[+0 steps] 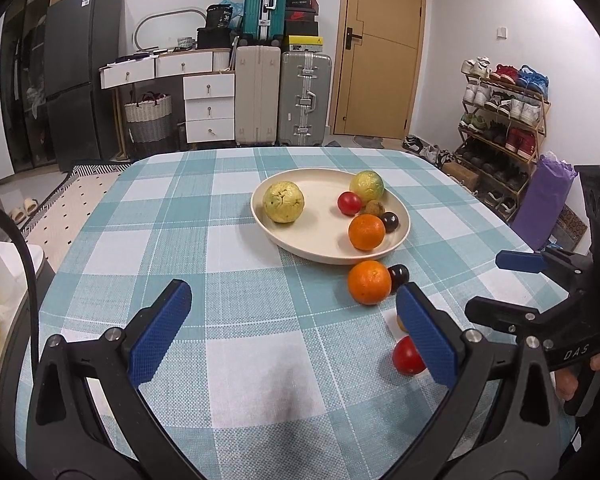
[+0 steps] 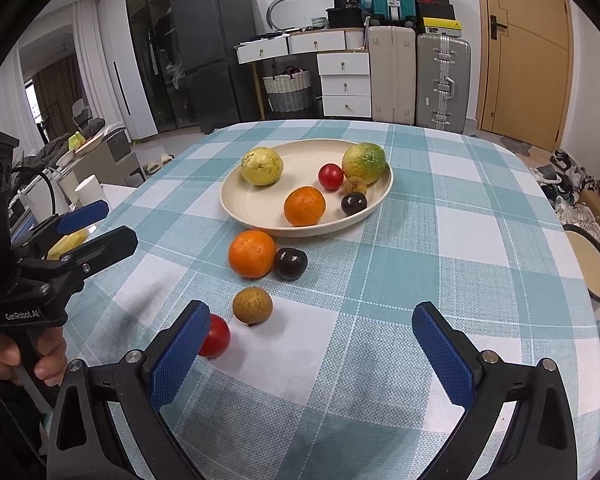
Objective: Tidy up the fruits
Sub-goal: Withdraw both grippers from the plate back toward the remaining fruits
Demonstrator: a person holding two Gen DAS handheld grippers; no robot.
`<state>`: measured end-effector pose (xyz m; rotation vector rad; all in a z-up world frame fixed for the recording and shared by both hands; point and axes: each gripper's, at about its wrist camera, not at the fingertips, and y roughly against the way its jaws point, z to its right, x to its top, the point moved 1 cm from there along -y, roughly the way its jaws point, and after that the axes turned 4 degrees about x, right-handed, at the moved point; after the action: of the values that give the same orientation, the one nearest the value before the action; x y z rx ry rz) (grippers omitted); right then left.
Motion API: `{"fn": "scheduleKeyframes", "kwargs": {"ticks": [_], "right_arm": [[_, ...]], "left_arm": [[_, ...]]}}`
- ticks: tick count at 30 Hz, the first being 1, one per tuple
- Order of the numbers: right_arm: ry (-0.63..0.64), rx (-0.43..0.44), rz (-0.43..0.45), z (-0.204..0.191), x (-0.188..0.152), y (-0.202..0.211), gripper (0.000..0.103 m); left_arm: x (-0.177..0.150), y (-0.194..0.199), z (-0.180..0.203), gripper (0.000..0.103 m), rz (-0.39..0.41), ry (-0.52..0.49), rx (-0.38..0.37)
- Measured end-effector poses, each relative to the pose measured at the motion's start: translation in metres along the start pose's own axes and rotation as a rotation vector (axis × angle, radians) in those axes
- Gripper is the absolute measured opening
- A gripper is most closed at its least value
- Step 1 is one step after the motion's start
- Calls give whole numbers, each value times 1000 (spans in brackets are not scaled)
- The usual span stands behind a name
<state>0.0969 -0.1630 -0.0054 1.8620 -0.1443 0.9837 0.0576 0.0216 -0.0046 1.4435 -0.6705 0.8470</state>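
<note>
A: Your left gripper (image 1: pixel 294 322) hangs low over the checked tablecloth (image 1: pixel 260 360) with its jaws spread wide and nothing between them. Your right gripper (image 2: pixel 310 346) is the same: wide apart, empty.

B: Where's the fruit?

A: Six pieces lie in the cream plate (image 2: pixel 256 204) near the middle of the table: a yellow guava (image 2: pixel 262 167) at the far left, a green-yellow guava (image 2: pixel 365 163) at the far right, a red tomato (image 2: pixel 331 176), an orange (image 2: pixel 304 206), a dark plum (image 2: pixel 354 203) and a small brown longan (image 2: pixel 355 185) between them.

B: And off the plate?

A: Four are on the cloth, nearer to you. A second orange (image 2: pixel 252 253) touches a second dark plum (image 2: pixel 290 263) just below the plate's rim. A loose longan (image 2: pixel 252 305) sits closer still, and a loose red tomato (image 2: pixel 215 336) lies just beside your right gripper's left finger (image 2: pixel 178 356), partly hidden by it.
</note>
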Motion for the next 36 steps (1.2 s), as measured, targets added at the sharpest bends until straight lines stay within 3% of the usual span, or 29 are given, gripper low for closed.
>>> {"fn": "scheduleKeyframes", "kwargs": {"ticks": [8, 22, 36], "right_arm": [[-11, -14, -9, 5, 0, -1, 103], [-25, -31, -37, 14, -3, -6, 103], [-51, -42, -45, 23, -4, -6, 103]], "left_arm": [[-4, -8, 8, 102, -33, -29, -26], [-23, -27, 46, 102, -159, -124, -119], [-31, -40, 60, 102, -217, -156, -127]]}}
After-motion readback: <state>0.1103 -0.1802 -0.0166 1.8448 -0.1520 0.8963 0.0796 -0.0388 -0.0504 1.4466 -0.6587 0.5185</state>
